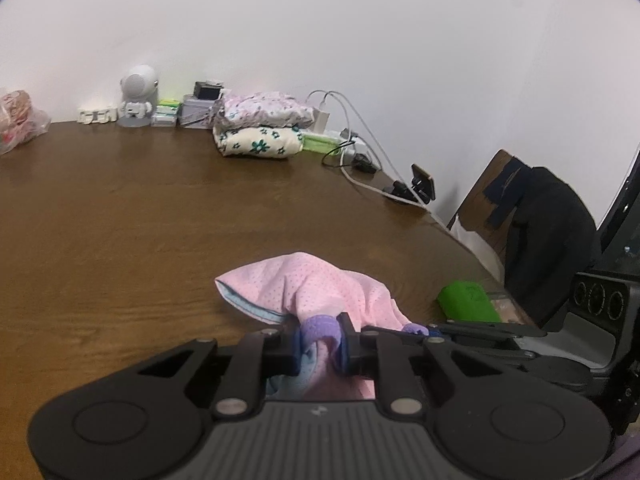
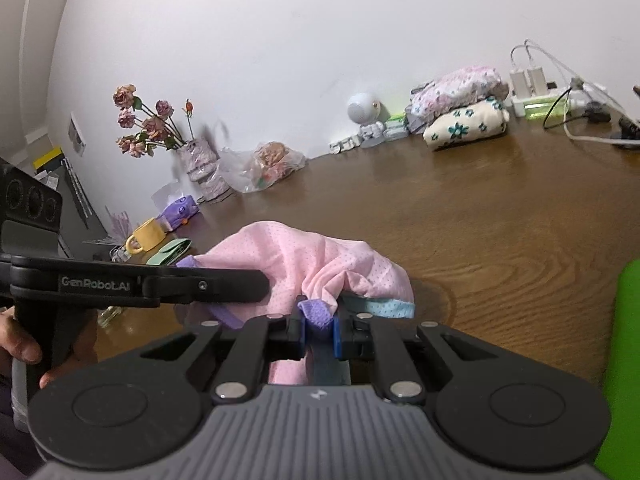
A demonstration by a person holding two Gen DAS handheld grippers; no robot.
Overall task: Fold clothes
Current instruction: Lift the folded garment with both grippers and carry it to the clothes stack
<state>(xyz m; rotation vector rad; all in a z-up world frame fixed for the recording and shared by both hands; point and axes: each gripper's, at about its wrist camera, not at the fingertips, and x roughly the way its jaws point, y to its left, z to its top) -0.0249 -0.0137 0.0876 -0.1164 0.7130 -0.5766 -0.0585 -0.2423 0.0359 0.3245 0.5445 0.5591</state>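
Note:
A small pink dotted garment with purple trim and a light blue hem lies bunched on the brown wooden table, near its front edge. My left gripper is shut on the purple waistband of the garment. My right gripper is shut on another purple part of the same pink garment. The two grippers sit close together; the right gripper's body shows just right of the left one, and the left gripper's finger crosses the right wrist view. Two folded floral garments are stacked at the back by the wall.
A white robot figure, small boxes, chargers and cables line the back wall. A green object lies at the right table edge beside a chair with dark clothing. A vase of flowers, a plastic bag and a yellow mug stand at left.

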